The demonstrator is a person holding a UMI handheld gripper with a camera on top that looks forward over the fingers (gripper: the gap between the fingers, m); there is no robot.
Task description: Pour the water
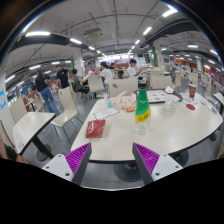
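The gripper hung open and empty over the table's near edge. The green bottle stood well beyond the fingers, slightly right. This looked like the approach; next, reach forward and grasp the bottle.

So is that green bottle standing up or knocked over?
Upright: the green bottle stands on the table, cap up, beyond the open tongs.
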